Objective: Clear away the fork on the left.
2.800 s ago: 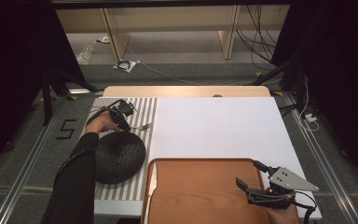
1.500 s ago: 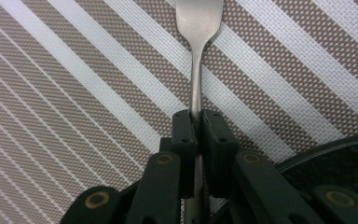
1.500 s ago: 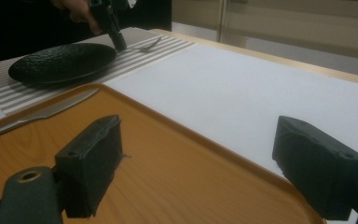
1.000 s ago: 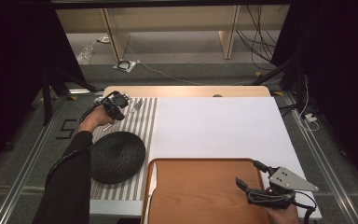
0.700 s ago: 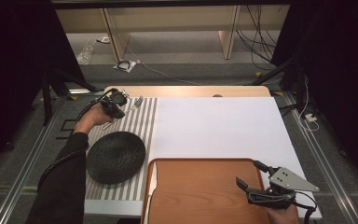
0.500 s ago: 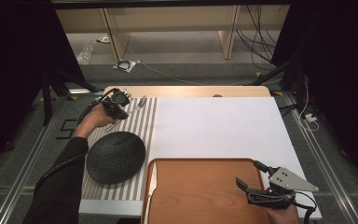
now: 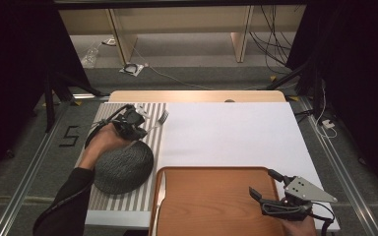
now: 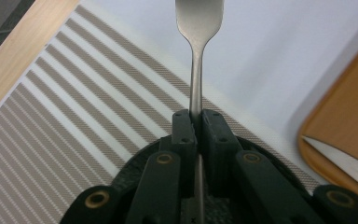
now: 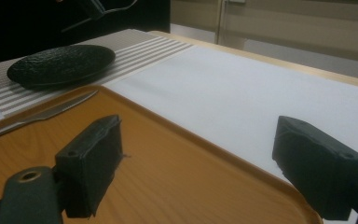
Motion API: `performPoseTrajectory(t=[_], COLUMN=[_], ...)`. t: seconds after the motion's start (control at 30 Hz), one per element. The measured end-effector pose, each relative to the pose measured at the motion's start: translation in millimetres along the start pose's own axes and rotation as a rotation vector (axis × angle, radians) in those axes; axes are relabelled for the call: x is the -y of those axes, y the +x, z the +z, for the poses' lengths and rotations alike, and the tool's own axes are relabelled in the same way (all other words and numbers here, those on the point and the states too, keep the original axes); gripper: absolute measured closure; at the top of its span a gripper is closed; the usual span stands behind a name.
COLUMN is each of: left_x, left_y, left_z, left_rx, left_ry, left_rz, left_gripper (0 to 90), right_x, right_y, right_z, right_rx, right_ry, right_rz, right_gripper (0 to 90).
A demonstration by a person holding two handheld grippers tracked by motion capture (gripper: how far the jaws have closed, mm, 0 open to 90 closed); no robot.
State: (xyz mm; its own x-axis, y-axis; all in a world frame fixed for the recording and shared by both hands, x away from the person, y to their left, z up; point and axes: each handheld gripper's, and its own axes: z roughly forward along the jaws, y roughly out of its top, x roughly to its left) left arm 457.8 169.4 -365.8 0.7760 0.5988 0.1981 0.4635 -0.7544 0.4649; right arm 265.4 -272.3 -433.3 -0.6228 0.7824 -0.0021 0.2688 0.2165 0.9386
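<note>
The desk (image 7: 226, 132) before me is covered with a white sheet, and a striped mat (image 7: 128, 196) lies along its left side. A wooden tray (image 7: 211, 201) sits at the near edge. Beyond the desk is grey floor with loose cables and pale shelving, and the sides of the room are dark.

My left claw (image 7: 134, 123) is clamped on the handle of a fork (image 8: 196, 70), holding it above the striped mat, just past the dark round bowl (image 7: 123, 167) that lies upside down on the mat. My right claw (image 7: 268, 189) rests over the tray's right part with its jaws wide apart and nothing between them.

In the left gripper view the fork's tines are cut off at the top edge. From the high view the fork is small, and its tines point toward the white sheet. A knife (image 9: 42, 114) lies along the tray's left side. The right gripper view shows it plainly, while from the high view it is only a thin pale sliver.
</note>
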Motion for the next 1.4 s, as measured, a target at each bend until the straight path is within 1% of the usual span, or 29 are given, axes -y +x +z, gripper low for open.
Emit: performPoseTrajectory(t=[0.07, 0.1, 0.17, 0.2, 0.3, 0.33, 0.37, 0.43, 0.47, 0.53, 0.57, 0.63, 0.73, 0.8, 0.9, 0.93, 1.07, 1.2, 1.23, 1.27, 1.37, 1.4], left_x=[3.4, 5.0, 7.7, 9.2, 13.4, 15.7, 17.2, 18.8, 20.1, 22.1, 23.7, 26.6, 30.4, 31.2, 30.5, 30.1, 28.4, 28.1, 28.1, 28.1, 27.4, 26.6], left_y=[-10.6, -14.8, -24.1, -28.4, -37.3, -40.3, -42.4, -46.2, -49.0, -52.5, -54.5, -57.8, -64.3, -69.2, -76.0, -78.2, -86.8, -96.6, -98.8, -100.9, -110.1, -115.2], left_z=[-2.1, -3.2, -4.1, -4.5, -4.8, -4.5, -4.0, -3.2, -3.1, -3.5, -3.8, -5.3, -8.1, -9.9, -10.4, -10.0, -9.7, -10.2, -10.5, -10.5, -9.8, -9.3], left_rx=[0.012, 0.017, 0.024, 0.030, 0.043, 0.056, 0.058, 0.063, 0.064, 0.077, 0.079, 0.092, 0.105, 0.106, 0.119, 0.121, 0.130, 0.145, 0.149, 0.151, 0.163, 0.172], left_ry=[-0.017, -0.021, -0.039, -0.042, -0.046, -0.051, -0.051, -0.037, -0.039, -0.029, -0.035, -0.035, -0.040, -0.036, -0.030, -0.032, -0.020, -0.018, -0.012, -0.012, -0.002, 0.004], left_rz=[0.011, 0.020, 0.023, 0.022, 0.036, 0.031, 0.034, 0.041, 0.041, 0.044, 0.027, 0.009, 0.003, 0.009, 0.021, 0.018, 0.040, 0.043, 0.053, 0.055, 0.066, 0.071], left_gripper=[84.0, 84.0, 84.0, 84.0, 84.0, 84.0, 84.0, 84.0, 84.0, 84.0, 84.0, 84.0, 84.0, 84.0, 84.0, 84.0, 84.0, 84.0, 84.0, 84.0, 84.0, 84.0], right_x=[0.5, 0.4, 0.4, 0.2, 0.6, 0.6, 0.8, 1.0, 0.9, 0.5, 0.4, 0.2, 0.2, 0.1, -0.1, 0.1, -0.2, -0.1, -0.1, -0.2, 0.0, -0.1], right_y=[-0.4, -0.5, -0.3, 0.0, 0.9, 0.8, 0.6, 0.0, 0.1, 0.8, 1.1, 1.2, 0.6, 0.5, 0.5, 0.1, 0.3, 0.8, 0.8, 0.7, 0.6, 0.3], right_z=[0.9, 0.4, 0.3, -0.3, 0.6, 0.7, 0.8, 1.3, 1.3, 1.1, 0.9, 0.0, -1.4, -1.7, -2.4, -2.1, -3.7, -2.9, -2.9, -3.1, -3.2, -3.1], right_rx=[-0.005, -0.003, -0.003, 0.002, -0.001, -0.001, 0.000, -0.002, -0.001, 0.000, 0.000, 0.000, 0.002, 0.003, 0.004, 0.003, 0.008, 0.007, 0.007, 0.007, 0.005, 0.006], right_ry=[-0.012, -0.009, -0.010, 0.000, -0.008, -0.008, -0.008, -0.005, -0.006, -0.009, -0.010, -0.009, -0.014, -0.017, -0.014, -0.015, -0.005, -0.015, -0.015, -0.013, -0.016, -0.019], right_rz=[0.009, 0.006, 0.005, 0.001, 0.003, 0.002, 0.004, 0.007, 0.004, -0.001, -0.001, -0.001, -0.001, 0.000, -0.004, 0.000, -0.003, -0.003, -0.003, -0.003, -0.003, -0.008], right_gripper=[16.8, 16.8, 16.8, 16.8, 16.8, 16.8, 16.8, 16.8, 16.8, 16.8, 16.8, 16.8, 16.8, 16.8, 16.8, 16.8, 16.8, 16.8, 16.8, 16.8, 16.8, 16.8])
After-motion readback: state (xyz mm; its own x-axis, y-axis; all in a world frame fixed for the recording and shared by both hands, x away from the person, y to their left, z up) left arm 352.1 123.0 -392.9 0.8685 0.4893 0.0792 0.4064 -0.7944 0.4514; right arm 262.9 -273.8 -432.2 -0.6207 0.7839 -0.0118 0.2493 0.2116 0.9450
